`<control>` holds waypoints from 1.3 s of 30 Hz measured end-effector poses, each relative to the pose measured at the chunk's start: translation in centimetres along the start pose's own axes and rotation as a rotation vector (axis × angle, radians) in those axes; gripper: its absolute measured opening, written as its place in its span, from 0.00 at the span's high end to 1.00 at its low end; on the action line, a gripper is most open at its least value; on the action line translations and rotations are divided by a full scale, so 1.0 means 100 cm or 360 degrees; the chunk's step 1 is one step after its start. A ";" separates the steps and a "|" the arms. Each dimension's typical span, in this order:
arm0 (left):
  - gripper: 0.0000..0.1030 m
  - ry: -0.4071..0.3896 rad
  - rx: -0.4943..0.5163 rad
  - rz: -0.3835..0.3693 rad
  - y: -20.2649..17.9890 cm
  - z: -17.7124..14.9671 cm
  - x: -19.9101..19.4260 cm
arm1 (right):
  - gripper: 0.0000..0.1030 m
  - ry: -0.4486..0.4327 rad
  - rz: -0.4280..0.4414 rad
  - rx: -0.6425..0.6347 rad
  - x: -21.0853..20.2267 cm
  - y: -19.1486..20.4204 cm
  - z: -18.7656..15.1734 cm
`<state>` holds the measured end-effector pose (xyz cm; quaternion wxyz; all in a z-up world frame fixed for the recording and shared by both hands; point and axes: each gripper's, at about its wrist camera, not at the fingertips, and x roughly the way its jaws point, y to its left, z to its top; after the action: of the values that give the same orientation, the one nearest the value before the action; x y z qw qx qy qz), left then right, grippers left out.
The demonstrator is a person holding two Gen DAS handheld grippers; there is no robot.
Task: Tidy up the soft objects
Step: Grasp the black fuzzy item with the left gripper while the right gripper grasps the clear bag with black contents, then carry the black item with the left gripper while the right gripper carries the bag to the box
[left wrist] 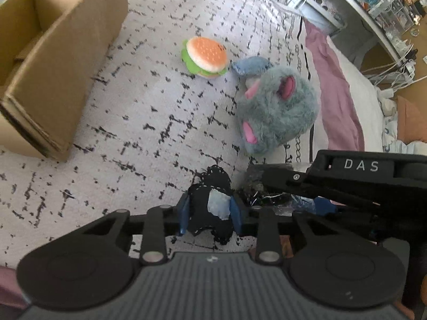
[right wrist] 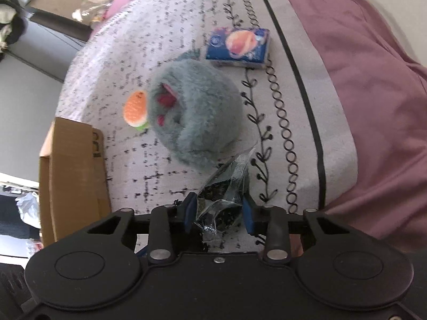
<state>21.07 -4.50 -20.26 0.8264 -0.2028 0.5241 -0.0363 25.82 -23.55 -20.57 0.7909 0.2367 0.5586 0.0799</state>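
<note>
My left gripper is shut on a small black stitched fabric toy with a pale patch, just above the bed cover. My right gripper is shut on a clear plastic wrapper with dark contents; its body also shows in the left wrist view, right beside the left gripper. A plush burger and a grey-blue furry plush with pink ears lie on the cover ahead; both also show in the right wrist view, the burger and the furry plush.
An open cardboard box stands at the left, also in the right wrist view. A blue tissue pack lies beyond the furry plush. A mauve blanket covers the bed's right side. Cluttered shelves stand past the bed.
</note>
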 end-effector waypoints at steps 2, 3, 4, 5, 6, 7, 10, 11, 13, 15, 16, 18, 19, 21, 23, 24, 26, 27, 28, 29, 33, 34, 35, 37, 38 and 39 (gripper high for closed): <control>0.71 -0.0028 0.0001 0.0000 0.000 -0.001 -0.006 | 0.66 -0.0026 0.0033 -0.0023 -0.003 0.003 -0.001; 0.71 -0.0043 0.0002 0.0003 0.000 -0.001 -0.010 | 0.69 -0.0039 0.0050 -0.0033 -0.005 0.004 -0.002; 0.71 -0.0057 0.0005 0.0009 -0.001 0.000 -0.013 | 0.71 -0.0048 0.0063 -0.0039 -0.007 0.005 -0.002; 0.71 -0.0072 0.0009 0.0015 -0.001 0.000 -0.017 | 0.72 -0.0056 0.0075 -0.0042 -0.009 0.005 -0.002; 0.71 -0.0088 0.0014 0.0021 -0.001 0.000 -0.020 | 0.72 -0.0067 0.0089 -0.0044 -0.012 0.005 -0.002; 0.71 -0.0103 0.0019 0.0023 -0.002 0.000 -0.024 | 0.73 -0.0081 0.0101 -0.0045 -0.015 0.005 -0.003; 0.71 -0.0148 0.0031 0.0027 -0.002 0.000 -0.036 | 0.73 -0.0128 0.0133 -0.0073 -0.023 0.007 -0.006; 0.71 -0.0162 0.0034 0.0028 -0.002 -0.001 -0.040 | 0.73 -0.0141 0.0139 -0.0087 -0.026 0.008 -0.007; 0.71 -0.0184 0.0031 0.0031 -0.002 -0.001 -0.046 | 0.74 -0.0168 0.0137 -0.0115 -0.030 0.011 -0.010; 0.71 -0.0215 0.0018 0.0023 -0.001 -0.002 -0.055 | 0.74 -0.0178 0.0113 -0.0130 -0.033 0.012 -0.012; 0.71 -0.0228 0.0009 0.0023 -0.001 -0.001 -0.059 | 0.74 -0.0179 0.0107 -0.0129 -0.035 0.013 -0.012; 0.71 -0.0255 -0.0010 0.0015 0.001 0.000 -0.067 | 0.74 -0.0198 0.0096 -0.0145 -0.041 0.016 -0.012; 0.71 -0.0266 -0.0018 0.0005 0.001 0.001 -0.071 | 0.74 -0.0214 0.0077 -0.0163 -0.044 0.018 -0.014; 0.71 -0.0305 -0.0027 0.0003 0.002 0.003 -0.081 | 0.74 -0.0239 0.0047 -0.0199 -0.049 0.023 -0.015; 0.71 -0.0340 -0.0027 -0.0005 0.004 0.004 -0.089 | 0.74 -0.0251 0.0038 -0.0210 -0.054 0.027 -0.017; 0.71 -0.0351 -0.0024 -0.0007 0.005 0.005 -0.092 | 0.74 -0.0258 0.0033 -0.0207 -0.056 0.029 -0.017; 0.71 -0.0367 -0.0017 0.0000 0.007 0.006 -0.097 | 0.74 -0.0288 0.0021 -0.0227 -0.061 0.035 -0.018; 0.71 -0.0376 -0.0016 0.0004 0.009 0.007 -0.100 | 0.74 -0.0310 0.0009 -0.0243 -0.065 0.039 -0.019; 0.71 -0.0382 -0.0017 0.0004 0.010 0.008 -0.102 | 0.74 -0.0327 -0.0005 -0.0253 -0.068 0.043 -0.019; 0.71 -0.0388 -0.0018 0.0003 0.012 0.009 -0.104 | 0.74 -0.0337 -0.0016 -0.0256 -0.071 0.047 -0.019; 0.71 -0.0419 -0.0012 0.0001 0.019 0.013 -0.114 | 0.74 -0.0365 -0.0021 -0.0287 -0.077 0.061 -0.018; 0.71 -0.0426 -0.0008 -0.0002 0.021 0.015 -0.116 | 0.74 -0.0378 -0.0030 -0.0291 -0.078 0.065 -0.018; 0.71 -0.0435 -0.0007 -0.0007 0.023 0.016 -0.119 | 0.74 -0.0391 -0.0031 -0.0299 -0.079 0.068 -0.019; 0.71 -0.0450 -0.0008 -0.0015 0.027 0.019 -0.123 | 0.74 -0.0401 -0.0027 -0.0303 -0.079 0.075 -0.019; 0.71 -0.0459 -0.0008 -0.0017 0.030 0.021 -0.125 | 0.74 -0.0406 -0.0023 -0.0307 -0.079 0.078 -0.019; 0.71 -0.0466 -0.0009 -0.0019 0.032 0.023 -0.128 | 0.74 -0.0413 -0.0017 -0.0315 -0.079 0.082 -0.020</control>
<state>16.84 2.60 -9.75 0.8931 -0.2113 0.3969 -0.0098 22.23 -18.88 -10.56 0.8763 0.1629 0.4425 0.0992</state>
